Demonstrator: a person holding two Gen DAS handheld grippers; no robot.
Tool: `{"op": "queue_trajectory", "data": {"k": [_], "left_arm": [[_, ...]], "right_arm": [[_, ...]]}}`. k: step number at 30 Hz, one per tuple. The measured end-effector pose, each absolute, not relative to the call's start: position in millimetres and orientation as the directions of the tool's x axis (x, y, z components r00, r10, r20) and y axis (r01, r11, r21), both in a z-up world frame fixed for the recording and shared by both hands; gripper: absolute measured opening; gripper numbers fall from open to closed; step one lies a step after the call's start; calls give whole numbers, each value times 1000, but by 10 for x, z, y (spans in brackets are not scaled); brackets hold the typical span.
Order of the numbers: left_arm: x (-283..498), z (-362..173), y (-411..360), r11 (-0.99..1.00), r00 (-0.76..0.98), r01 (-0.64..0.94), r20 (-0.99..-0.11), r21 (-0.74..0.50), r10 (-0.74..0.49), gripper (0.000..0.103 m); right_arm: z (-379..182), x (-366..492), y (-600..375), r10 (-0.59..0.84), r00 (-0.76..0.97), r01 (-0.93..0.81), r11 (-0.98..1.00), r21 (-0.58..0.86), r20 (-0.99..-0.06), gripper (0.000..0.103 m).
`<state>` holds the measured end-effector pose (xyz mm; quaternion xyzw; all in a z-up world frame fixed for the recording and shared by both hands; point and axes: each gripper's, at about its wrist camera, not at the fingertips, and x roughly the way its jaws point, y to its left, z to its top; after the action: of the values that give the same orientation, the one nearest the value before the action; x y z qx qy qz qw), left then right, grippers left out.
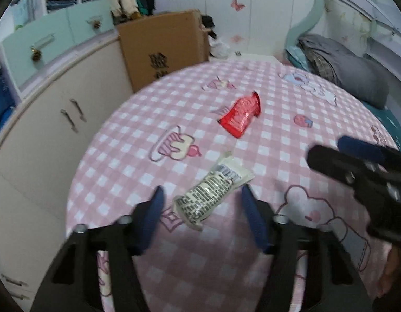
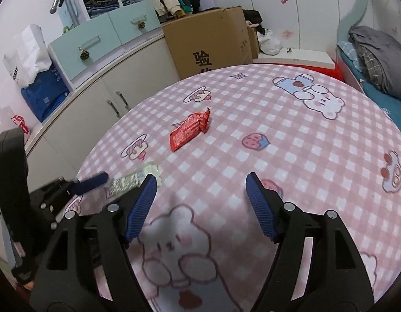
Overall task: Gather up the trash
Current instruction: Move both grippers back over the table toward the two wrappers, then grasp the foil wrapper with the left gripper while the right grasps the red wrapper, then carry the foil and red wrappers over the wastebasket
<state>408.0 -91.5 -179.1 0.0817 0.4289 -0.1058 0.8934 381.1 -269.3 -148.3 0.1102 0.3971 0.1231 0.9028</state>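
Two pieces of trash lay on the pink-and-white checked tablecloth with its cartoon bears and cupcakes. Nearer was a crumpled white wrapper with black print, lying flat on the cloth; farther off, toward the middle of the table, sat a shiny red foil wrapper, one end curled up.

The left gripper hung over the near left part of the table, its blue ribbed fingers spread to either side of the white wrapper — the wrapper lay between them, but the pads did not press on it. The right gripper stood spread wide with nothing but tablecloth between its fingers; the red wrapper lay well beyond its tips, apart from them. Seen from the left wrist, it entered from the right edge, near the white wrapper yet not touching it.

Past the table's far left edge stood a brown cardboard box beside pale cabinets.
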Motion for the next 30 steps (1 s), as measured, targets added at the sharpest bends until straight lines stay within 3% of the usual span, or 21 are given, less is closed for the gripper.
{"op": "queue_trajectory", "data": {"k": [3,4,8,13,20,21,23,26,30], "left_arm": [[4114,-1793,-909,955,603,295,-782,36,-157,31],[4119,-1788,-893,956,605,290,-781,35,-155,20],[4182,-1741,-649,982,630,186,-762,-41,-151,17],[4180,-1586,-193,997,730,-47,-684,-62,-8,17],[4219,-1593,134,986,729,-102,-684,-133,-17,17],[4200,-1581,162,986,733,-102,-680,-134,-17,17],[4173,-1593,178,985,734,-97,-679,-144,-27,17],[4122,-1601,245,983,732,-100,-681,-151,-30,17],[3986,-1616,410,981,723,-120,-691,-154,-20,17]], "right_arm": [[-1488,3971,-2624,304,643,-132,948,289,-703,72],[-1491,4032,-2589,295,640,-128,951,281,-710,72],[-1525,4284,-2492,280,626,-112,956,271,-728,74],[-1610,4589,-2385,230,615,-77,970,232,-754,74],[-1691,4843,-2216,197,597,-86,980,182,-778,72],[-1692,4845,-2181,185,597,-97,983,159,-781,55],[-1680,4828,-2117,159,600,-117,987,111,-784,36],[-1670,4783,-2120,196,587,-135,980,144,-786,23],[-1615,4576,-1992,247,584,-188,968,168,-773,20]]}}
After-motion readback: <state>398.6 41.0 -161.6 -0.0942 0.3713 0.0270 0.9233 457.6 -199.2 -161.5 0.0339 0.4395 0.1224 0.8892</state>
